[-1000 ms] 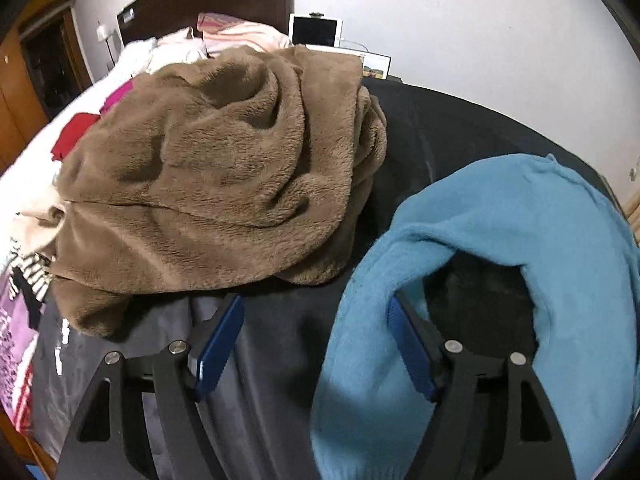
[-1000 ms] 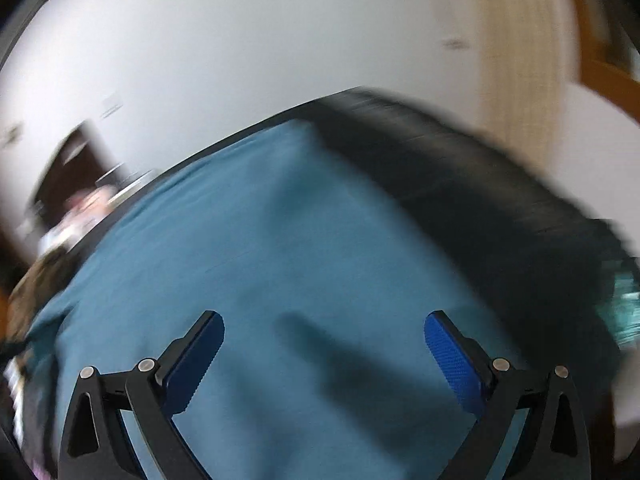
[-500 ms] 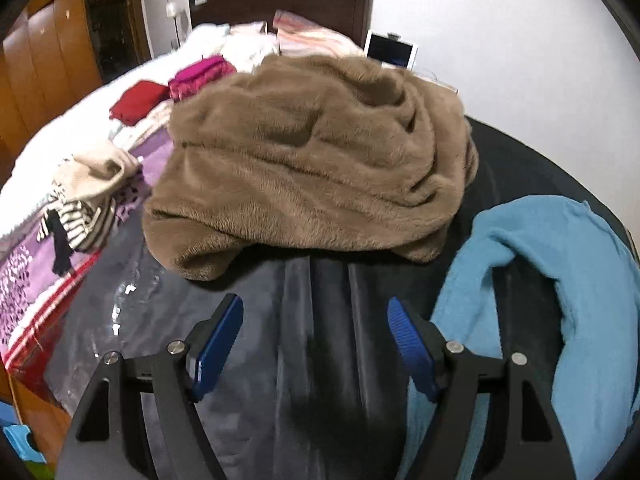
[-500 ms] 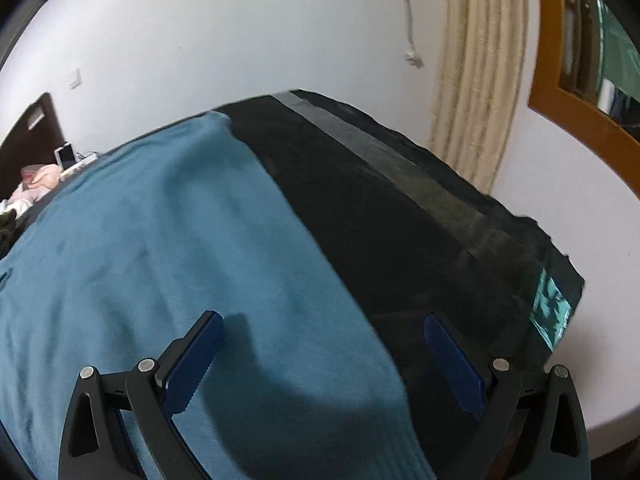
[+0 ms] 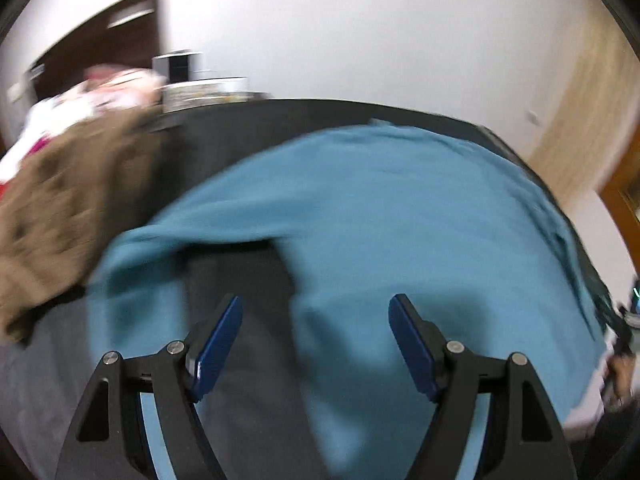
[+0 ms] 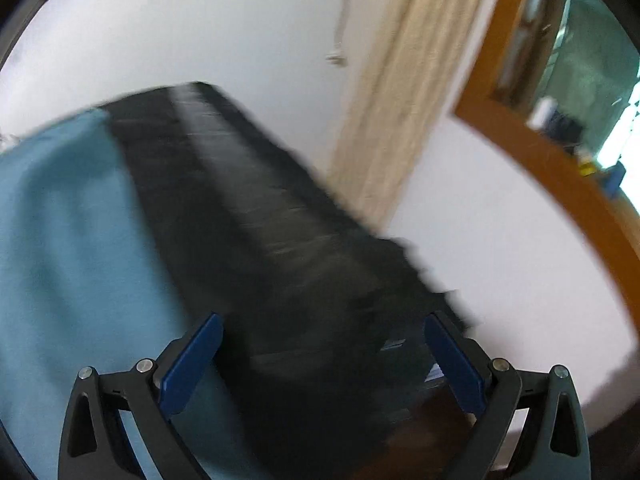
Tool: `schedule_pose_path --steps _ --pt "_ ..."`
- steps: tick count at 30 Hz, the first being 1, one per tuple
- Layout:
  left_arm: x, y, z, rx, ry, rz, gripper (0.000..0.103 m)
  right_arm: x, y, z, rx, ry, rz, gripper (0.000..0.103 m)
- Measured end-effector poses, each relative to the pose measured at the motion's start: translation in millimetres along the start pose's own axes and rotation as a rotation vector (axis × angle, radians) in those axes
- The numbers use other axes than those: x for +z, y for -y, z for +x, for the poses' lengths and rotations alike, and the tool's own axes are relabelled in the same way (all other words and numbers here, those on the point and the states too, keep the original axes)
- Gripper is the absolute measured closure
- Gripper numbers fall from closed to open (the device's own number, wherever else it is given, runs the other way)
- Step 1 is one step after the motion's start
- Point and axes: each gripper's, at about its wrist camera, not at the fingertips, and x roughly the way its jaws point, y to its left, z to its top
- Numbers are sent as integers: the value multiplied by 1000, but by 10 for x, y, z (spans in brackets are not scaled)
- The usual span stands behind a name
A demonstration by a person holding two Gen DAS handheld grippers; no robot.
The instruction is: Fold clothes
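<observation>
Left gripper (image 5: 316, 344): jaws spread, nothing between the pads; it hangs over the near part of the blue sweater (image 5: 400, 220), likely lining up on the sleeve.
Right gripper (image 6: 322, 356): jaws spread and empty, over the dark cover (image 6: 280, 240) just right of the sweater's edge (image 6: 68, 240).
Blue sweater: spread flat on the dark cover, one sleeve (image 5: 132, 276) curving near-left; laid out, I judge, ready for folding.
Brown fleece (image 5: 60, 208): heaped far left, beside the sweater, probably waiting its turn.
Only in left view: fleece, sleeve, headboard (image 5: 108, 40).
Only in right view: curtain (image 6: 408, 100), wooden mirror frame (image 6: 532, 152), the cover's right end.
</observation>
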Motion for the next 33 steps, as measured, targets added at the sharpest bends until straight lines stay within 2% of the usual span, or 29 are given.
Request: schedule_pose_path --steps 1,3,8,12,14,18,19,21,22,25,26,27,30,33 --pt "17 197 67 -32 -12 34 24 3 60 21 -3 2 4 1" --pt "42 550 188 -90 -36 90 24 -17 262 -58 86 21 84 1" --pt "79 1099 418 -189 -73 166 24 -392 786 -338 472 0 381 1" --pt "121 1311 568 -247 -95 187 24 -756 817 -500 600 -49 429 3" --pt "138 1389 642 -268 -99 193 24 -878 747 -482 631 -82 435 9" --pt "146 1500 743 -309 -111 206 24 -1026 604 -400 681 -143 464 49" --pt "138 1518 753 -313 -111 213 24 -1032 581 -384 704 -149 475 50" --pt "119 1538 792 -309 -112 227 24 -993 507 -393 719 -141 468 59" --pt "112 1544 820 -306 -115 233 24 -981 481 -421 707 -134 457 60" --pt "95 1504 917 -308 -138 224 24 -956 449 -573 644 -95 402 77" --pt "95 1479 950 -306 -144 213 24 -946 450 -614 645 -85 392 90" --pt "95 1462 980 -305 -148 206 24 -936 450 -656 645 -74 382 96" --pt "90 1432 1030 -307 -155 194 24 -879 451 -804 634 -18 340 96" --pt "80 1441 1050 -309 -154 197 24 -805 427 -803 650 -3 330 96"
